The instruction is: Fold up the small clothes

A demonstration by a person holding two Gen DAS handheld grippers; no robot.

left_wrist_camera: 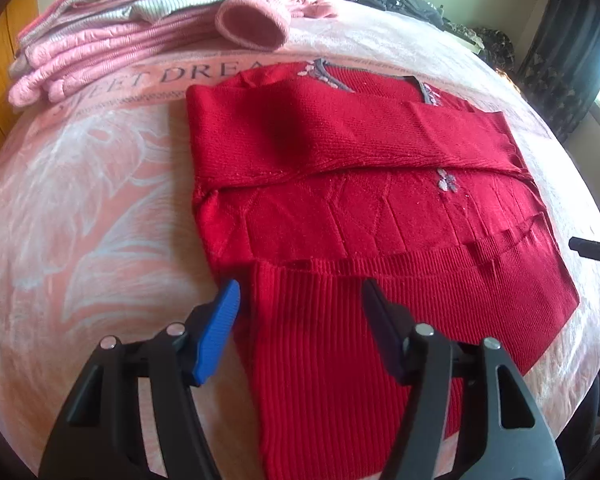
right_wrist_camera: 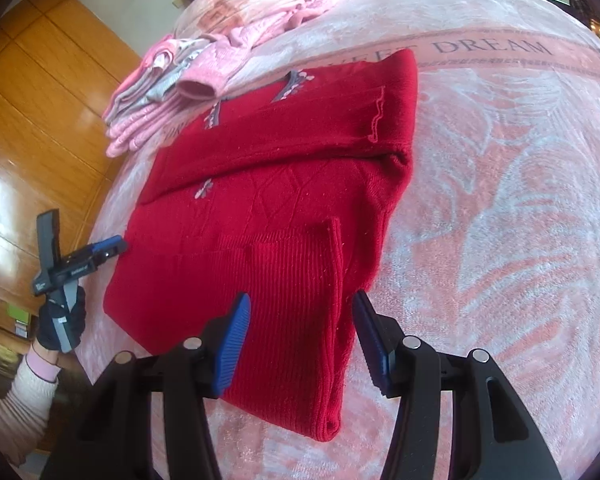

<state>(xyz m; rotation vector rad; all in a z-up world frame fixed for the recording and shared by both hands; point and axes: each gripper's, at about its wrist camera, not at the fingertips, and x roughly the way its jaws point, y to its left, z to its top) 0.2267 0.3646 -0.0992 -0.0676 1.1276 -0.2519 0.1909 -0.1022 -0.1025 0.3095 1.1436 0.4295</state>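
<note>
— Garment position? 
— A red knitted sweater is laid flat on the pink patterned bed blanket, sleeves folded across, neckline pointed away toward the folded pink knitwear stack, ribbed hem nearest.

— Fingers? 
— The left gripper is held wide apart over the hem, nothing clamped. The right gripper is likewise spread astride the hem corner. Contact cannot be told.

My red sweater is matt ribbed knit on a plush, fuzzy blanket. My grippers' pads look like ridged blue plastic; the cupboard is glossy wood.
</note>
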